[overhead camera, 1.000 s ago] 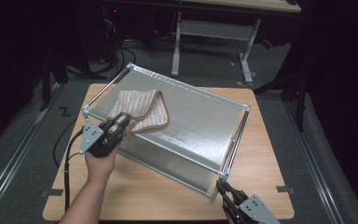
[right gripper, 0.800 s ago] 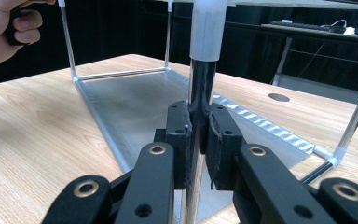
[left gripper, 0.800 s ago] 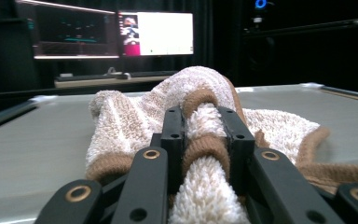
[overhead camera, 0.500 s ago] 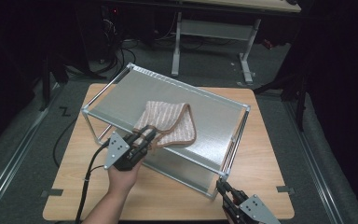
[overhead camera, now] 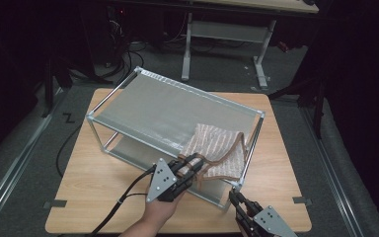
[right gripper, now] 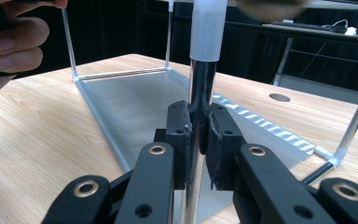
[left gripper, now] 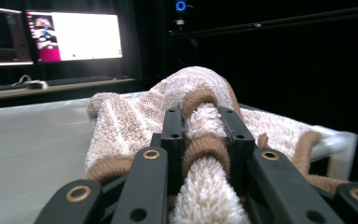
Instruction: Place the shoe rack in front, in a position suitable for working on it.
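A beige towel with brown edging (overhead camera: 217, 148) lies bunched on the top shelf of a metal rack (overhead camera: 163, 106), near its right front corner. My left gripper (overhead camera: 193, 162) is shut on the towel's near edge; in the left gripper view the towel (left gripper: 177, 107) bulges up between the two jaws. At the bottom right of the high view, my right gripper (overhead camera: 233, 196) is shut on the rack's near right corner leg (overhead camera: 225, 200). The right gripper view shows that chrome leg (right gripper: 200, 84) pinched between the pads, under a white plastic cap (right gripper: 207, 28).
The rack stands on a wooden table (overhead camera: 98, 182) and has a lower shelf (right gripper: 135, 100). A second table frame (overhead camera: 227, 34) and cables sit on the dark floor behind. Lit monitors (left gripper: 70, 35) glow in the left gripper view. A hand (right gripper: 9, 42) appears at the right gripper view's upper left.
My left gripper has dragged the towel across the top shelf from the left end to near the right front corner. The right gripper has stayed on the leg.
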`<state>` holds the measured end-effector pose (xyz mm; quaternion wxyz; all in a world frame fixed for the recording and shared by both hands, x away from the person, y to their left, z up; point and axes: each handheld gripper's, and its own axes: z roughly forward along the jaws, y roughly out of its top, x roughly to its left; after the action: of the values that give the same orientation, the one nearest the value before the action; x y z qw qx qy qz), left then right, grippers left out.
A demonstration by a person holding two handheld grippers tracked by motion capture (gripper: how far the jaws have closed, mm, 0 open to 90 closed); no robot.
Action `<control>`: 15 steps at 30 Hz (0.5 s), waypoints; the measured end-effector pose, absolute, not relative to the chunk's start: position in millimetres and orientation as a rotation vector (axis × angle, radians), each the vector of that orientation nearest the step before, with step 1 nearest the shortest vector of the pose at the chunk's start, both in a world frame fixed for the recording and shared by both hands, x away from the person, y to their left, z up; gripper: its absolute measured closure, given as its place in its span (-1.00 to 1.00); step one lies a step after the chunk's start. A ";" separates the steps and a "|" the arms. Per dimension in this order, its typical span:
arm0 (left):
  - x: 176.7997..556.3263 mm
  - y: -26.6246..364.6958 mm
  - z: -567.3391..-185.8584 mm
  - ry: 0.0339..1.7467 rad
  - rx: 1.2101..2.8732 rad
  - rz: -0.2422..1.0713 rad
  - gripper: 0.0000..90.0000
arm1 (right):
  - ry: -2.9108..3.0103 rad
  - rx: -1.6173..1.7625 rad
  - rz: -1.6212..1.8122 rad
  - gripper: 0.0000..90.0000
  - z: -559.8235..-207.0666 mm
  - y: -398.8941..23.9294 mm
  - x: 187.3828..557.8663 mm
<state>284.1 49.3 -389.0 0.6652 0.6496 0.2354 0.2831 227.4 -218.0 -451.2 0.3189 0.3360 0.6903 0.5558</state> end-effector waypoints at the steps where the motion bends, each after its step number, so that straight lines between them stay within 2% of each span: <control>1: 283.3 46.9 -388.9 0.525 1.468 0.634 0.66 | 1.815 0.884 1.461 0.80 -451.2 -218.0 227.3; 9: 271.9 21.8 -393.8 0.474 1.438 0.629 0.66 | 1.813 0.885 1.462 0.80 -451.4 -217.8 227.4; 15: 275.4 24.7 -394.4 0.459 1.443 0.642 0.66 | 1.816 0.883 1.463 0.80 -451.4 -217.9 227.6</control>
<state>275.4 24.7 -394.4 0.6804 0.6431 0.2045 0.2859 227.6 -217.9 -451.4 0.3184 0.3357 0.6902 0.5563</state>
